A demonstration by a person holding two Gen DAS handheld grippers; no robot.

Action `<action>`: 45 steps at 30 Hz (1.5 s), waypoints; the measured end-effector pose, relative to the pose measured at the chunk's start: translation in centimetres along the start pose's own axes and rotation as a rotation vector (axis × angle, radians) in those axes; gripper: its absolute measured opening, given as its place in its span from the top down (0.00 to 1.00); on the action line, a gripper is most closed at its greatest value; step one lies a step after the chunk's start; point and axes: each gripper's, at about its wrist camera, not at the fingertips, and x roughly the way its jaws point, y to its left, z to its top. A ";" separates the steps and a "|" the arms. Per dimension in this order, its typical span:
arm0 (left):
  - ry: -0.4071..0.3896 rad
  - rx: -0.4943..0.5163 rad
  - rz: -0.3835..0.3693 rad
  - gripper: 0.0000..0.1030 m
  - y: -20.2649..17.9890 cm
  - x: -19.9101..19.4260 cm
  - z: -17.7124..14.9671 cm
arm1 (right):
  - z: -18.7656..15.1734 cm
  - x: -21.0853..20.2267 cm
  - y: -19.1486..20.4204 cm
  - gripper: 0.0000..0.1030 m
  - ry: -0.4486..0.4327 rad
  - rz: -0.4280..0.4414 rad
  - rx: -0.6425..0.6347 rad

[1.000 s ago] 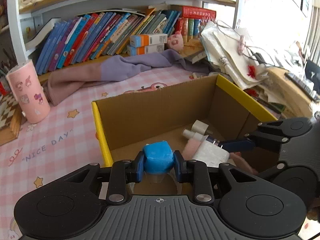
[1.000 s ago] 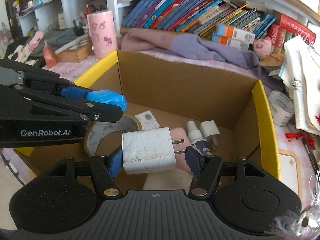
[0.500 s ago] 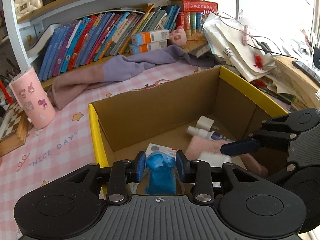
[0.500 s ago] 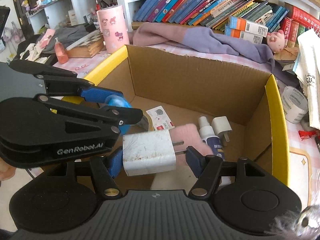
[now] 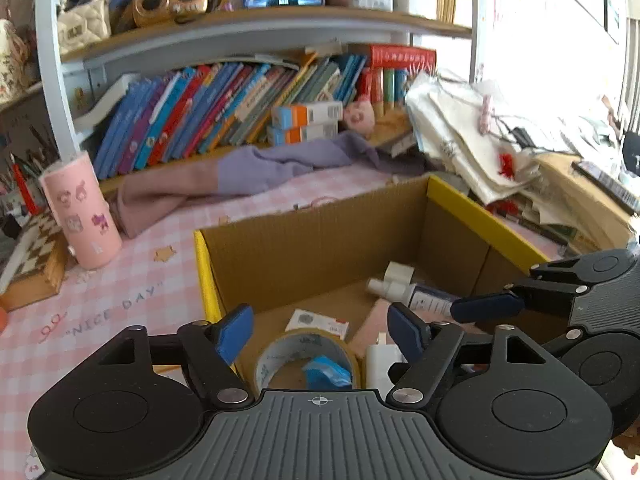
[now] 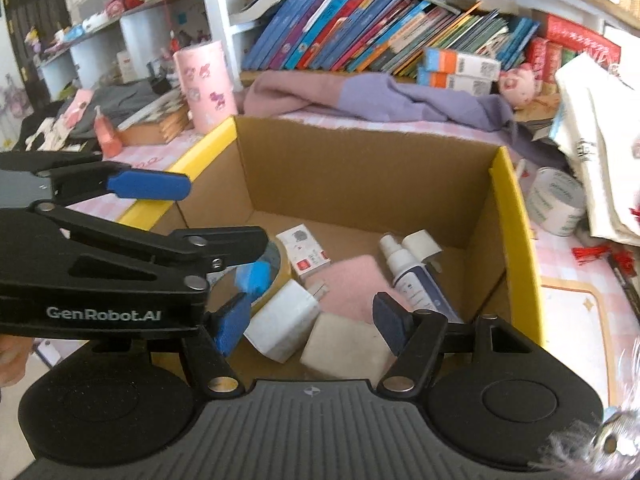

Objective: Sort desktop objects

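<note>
A cardboard box with yellow rims (image 5: 476, 216) (image 6: 516, 216) sits on the pink desk. My left gripper (image 5: 320, 334) is open and empty above its near left corner. Below it a blue object (image 5: 326, 372) lies inside a tape roll (image 5: 276, 356). My right gripper (image 6: 310, 326) is open and empty over the box. A white plug charger (image 6: 280, 326) lies on the box floor, also showing in the left wrist view (image 5: 378, 364). A beige block (image 6: 348, 350), spray bottle (image 6: 412, 280), pink sponge (image 6: 352, 284) and small card box (image 6: 304, 250) lie inside too.
A pink patterned cup (image 5: 80, 208) stands left of the box. A purple-pink cloth (image 5: 248, 172) lies behind it, below a shelf of books (image 5: 240, 112). White bags and papers (image 5: 480, 144) pile at the right. A tape roll (image 6: 556, 200) sits right of the box.
Both grippers opened. The blue object dropped from the left gripper into the tape roll; the white charger dropped from the right gripper onto the box floor.
</note>
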 end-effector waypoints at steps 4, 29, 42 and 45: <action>-0.057 0.011 -0.001 0.18 0.2 -1.7 0.2 | 0.0 -1.3 0.3 0.37 -0.047 -0.035 0.030; -0.183 -0.088 0.116 0.06 9.3 -14.4 -7.2 | -4.8 -10.0 9.7 0.36 -0.258 -0.345 0.300; -0.107 -0.122 0.160 0.02 12.4 -19.0 -13.5 | -9.0 -10.0 18.7 0.35 -0.186 -0.329 0.308; -0.092 -0.137 0.177 0.02 12.9 -19.7 -14.3 | -9.5 -9.9 20.2 0.35 -0.174 -0.310 0.308</action>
